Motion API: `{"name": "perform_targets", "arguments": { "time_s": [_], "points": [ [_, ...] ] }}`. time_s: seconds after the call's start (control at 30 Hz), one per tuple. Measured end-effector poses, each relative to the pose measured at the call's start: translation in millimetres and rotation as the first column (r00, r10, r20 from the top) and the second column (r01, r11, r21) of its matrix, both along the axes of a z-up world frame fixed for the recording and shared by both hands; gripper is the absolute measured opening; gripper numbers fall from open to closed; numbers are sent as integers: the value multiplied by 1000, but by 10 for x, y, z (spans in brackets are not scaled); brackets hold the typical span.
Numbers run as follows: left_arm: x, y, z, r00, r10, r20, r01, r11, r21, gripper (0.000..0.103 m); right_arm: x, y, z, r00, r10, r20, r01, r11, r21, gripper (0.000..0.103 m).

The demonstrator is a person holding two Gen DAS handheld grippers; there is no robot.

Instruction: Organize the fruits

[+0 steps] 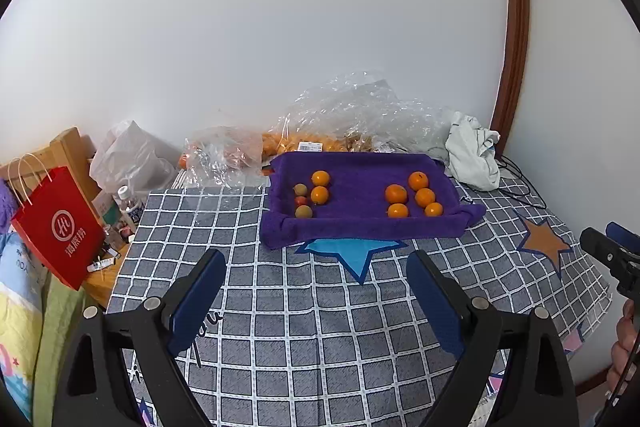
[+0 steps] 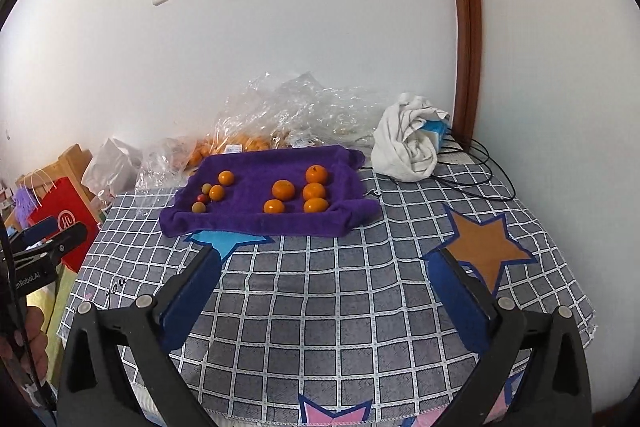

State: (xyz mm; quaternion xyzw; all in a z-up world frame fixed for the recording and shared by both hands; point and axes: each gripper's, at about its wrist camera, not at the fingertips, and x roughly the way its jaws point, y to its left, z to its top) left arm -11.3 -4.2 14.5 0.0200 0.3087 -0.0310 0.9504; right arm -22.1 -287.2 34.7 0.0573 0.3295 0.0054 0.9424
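**Fruits sit sorted on the purple towel while both tongs hang back, released**

Fruits lie in two groups on a purple towel (image 1: 360,199) spread over the checked cloth (image 1: 320,307) of the table. The towel's edges are rolled up into a low rim, which looks meant to keep round fruit from rolling off. On its right half five oranges (image 1: 416,195) cluster close together, some nearly touching. On its left half sit two smaller oranges (image 1: 320,187) beside three small round fruits (image 1: 302,201), two of them dull green-brown and one red. The bare strip of towel between the groups suggests a sort by kind or size, with the mixed left group perhaps not yet finished; that is a judgement only.

Behind the towel, against the wall, crinkled clear plastic bags (image 1: 352,115) hold more orange fruit, probably the supply. A crumpled white cloth (image 2: 408,143) lies just beside the towel's far right corner, and a red paper bag (image 1: 56,227) stands off the table's left side.

The left tongs (image 1: 316,259) hover low over the cloth, well short of the towel, spread wide and holding nothing. The right tongs (image 2: 328,255) are likewise released and empty, level with the left and angled toward the towel from the right. Both point forward at the fruit, neither touching anything.
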Motion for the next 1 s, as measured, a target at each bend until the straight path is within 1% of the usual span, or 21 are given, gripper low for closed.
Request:
{"name": "perform_targets", "arguments": {
  "time_s": [0.13, 0.57, 0.7, 1.0],
  "points": [
    [-30, 0, 33, 1000, 6, 16, -6, 1000, -5, 92, -17, -1, -1, 1000, -3, 0, 3, 1000, -16, 102],
    [-44, -28, 49, 1000, 6, 25, -6, 1000, -3, 92, -37, -1, 11, 1000, -11, 4, 12, 1000, -20, 102],
    [-41, -21, 44, 1000, -2, 17, 2, 1000, -21, 92, -38, -7, 16, 1000, -15, 3, 16, 1000, -20, 102],
    [-51, -44, 50, 1000, -1, 19, 1, 1000, -8, 92, -54, -42, 23, 999, -31, 5, 32, 999, -18, 102]
  ]
}}
